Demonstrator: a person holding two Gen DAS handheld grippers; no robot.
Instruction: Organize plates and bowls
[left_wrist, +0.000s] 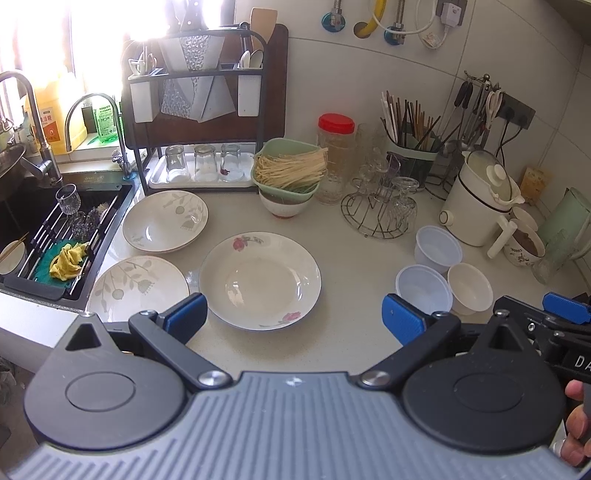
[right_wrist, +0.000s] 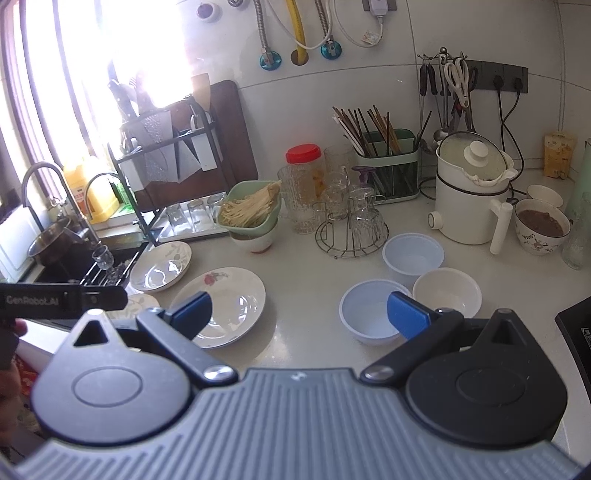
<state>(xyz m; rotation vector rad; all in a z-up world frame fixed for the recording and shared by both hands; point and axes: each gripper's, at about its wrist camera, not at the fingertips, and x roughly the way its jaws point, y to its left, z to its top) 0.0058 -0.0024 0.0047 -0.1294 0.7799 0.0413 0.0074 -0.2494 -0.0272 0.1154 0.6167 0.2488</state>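
Three plates lie on the white counter: a rose-patterned plate (left_wrist: 259, 280) (right_wrist: 223, 304) in the middle, a leaf-patterned plate (left_wrist: 165, 220) (right_wrist: 161, 266) behind it, and another leaf-patterned plate (left_wrist: 137, 288) at the front left. Two pale blue plastic bowls (left_wrist: 424, 288) (left_wrist: 437, 248) and a white bowl (left_wrist: 470, 288) stand to the right; they also show in the right wrist view (right_wrist: 371, 312) (right_wrist: 413, 256) (right_wrist: 447, 291). My left gripper (left_wrist: 293, 319) is open and empty, above the counter's front edge near the rose plate. My right gripper (right_wrist: 299, 319) is open and empty, between the rose plate and the near blue bowl.
A sink (left_wrist: 48, 229) with a drying rack lies at the left. A black dish rack (left_wrist: 199, 110) with glasses, a green colander of noodles (left_wrist: 288, 171) on a bowl, a glass stand (left_wrist: 380, 210), a chopstick holder (left_wrist: 410, 147) and a white electric pot (left_wrist: 480, 199) line the back.
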